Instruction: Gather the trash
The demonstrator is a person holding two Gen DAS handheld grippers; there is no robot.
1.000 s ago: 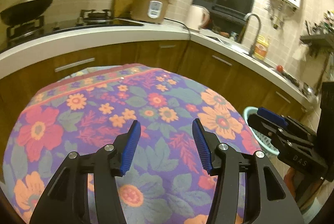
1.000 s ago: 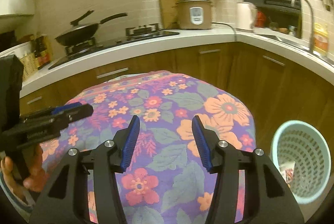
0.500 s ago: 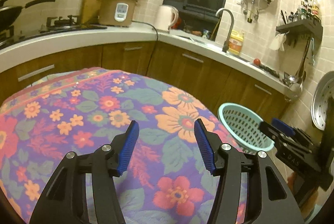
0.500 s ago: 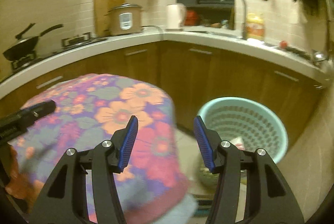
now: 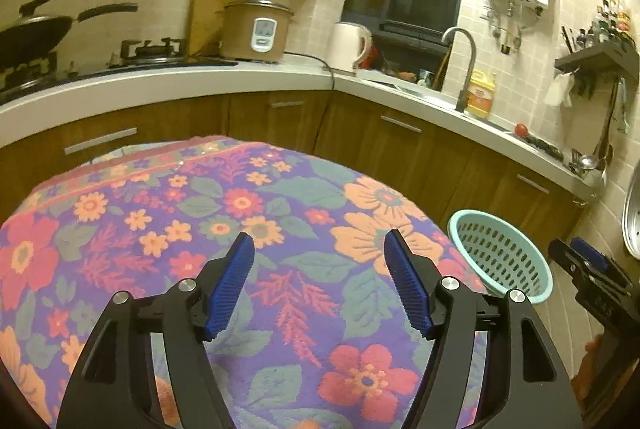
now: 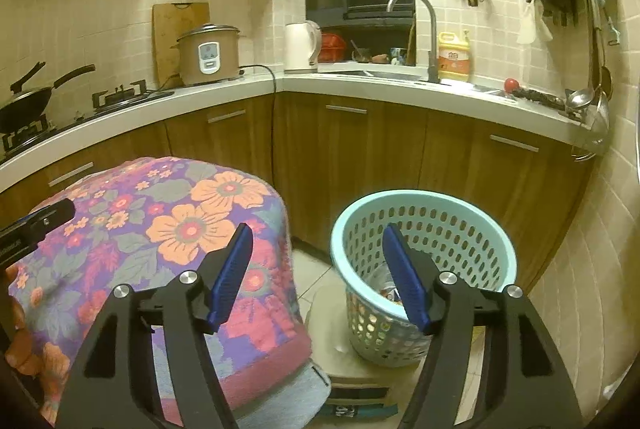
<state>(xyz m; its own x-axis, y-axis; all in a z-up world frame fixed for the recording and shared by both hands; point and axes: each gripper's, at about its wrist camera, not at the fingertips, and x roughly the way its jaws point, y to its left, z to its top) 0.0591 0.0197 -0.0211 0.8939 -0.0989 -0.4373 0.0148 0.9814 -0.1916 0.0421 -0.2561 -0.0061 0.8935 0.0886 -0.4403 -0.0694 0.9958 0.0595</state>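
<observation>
— Turquoise plastic, full of holes: is that basket [image 6: 424,261] where the trash goes?

— I judge so. It stands on the floor just beside the desk [image 5: 168,229], which is draped in a flowered cloth [image 5: 280,221]. Some scraps [image 6: 390,295] lie at its bottom, too small to identify.

— And the grippers?

— Left gripper [image 5: 318,283] hovers over the cloth, jaws apart, nothing between them. Right gripper [image 6: 316,273] hangs above the gap between desk and basket, jaws likewise spread and empty.

— So how much is left?

— No loose trash shows on the cloth in either view. With scraps already in the basket, collecting looks largely done, though anything outside these views cannot be ruled out.
</observation>
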